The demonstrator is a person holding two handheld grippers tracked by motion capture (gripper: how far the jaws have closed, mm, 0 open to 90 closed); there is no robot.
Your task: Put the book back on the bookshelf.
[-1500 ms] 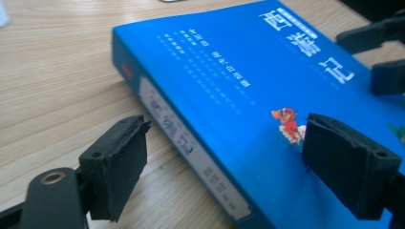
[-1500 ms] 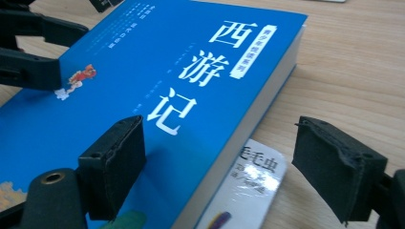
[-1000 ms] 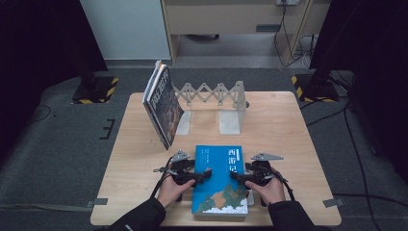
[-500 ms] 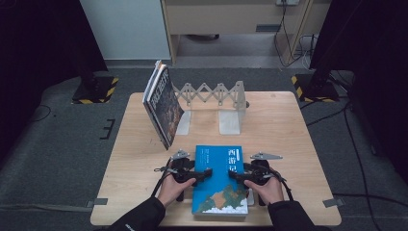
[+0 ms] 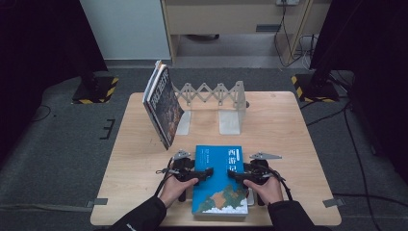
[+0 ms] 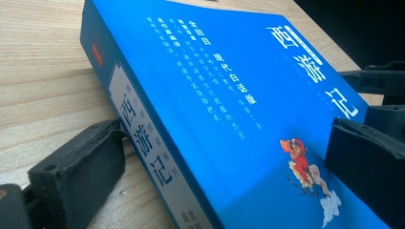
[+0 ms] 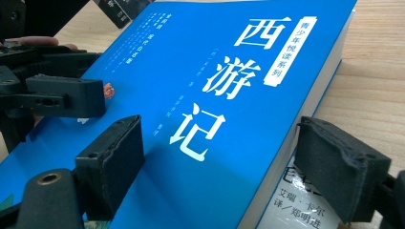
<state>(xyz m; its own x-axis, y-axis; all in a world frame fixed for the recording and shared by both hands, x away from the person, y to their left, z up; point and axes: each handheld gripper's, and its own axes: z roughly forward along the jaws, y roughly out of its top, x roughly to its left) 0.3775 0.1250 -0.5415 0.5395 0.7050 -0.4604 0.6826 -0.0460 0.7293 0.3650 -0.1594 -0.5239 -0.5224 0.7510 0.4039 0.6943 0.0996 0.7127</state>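
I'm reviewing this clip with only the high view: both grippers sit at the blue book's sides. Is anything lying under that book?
Observer: Yes. In the right gripper view, a white book with black print lies under the blue book.
Operator: How do the right gripper's jaws stand?
Observer: The right gripper straddles the page edge, one jaw on the cover, the other beside the pages.
Operator: And the left?
Observer: The left gripper straddles the spine side, one jaw on the cover, one low by the table.
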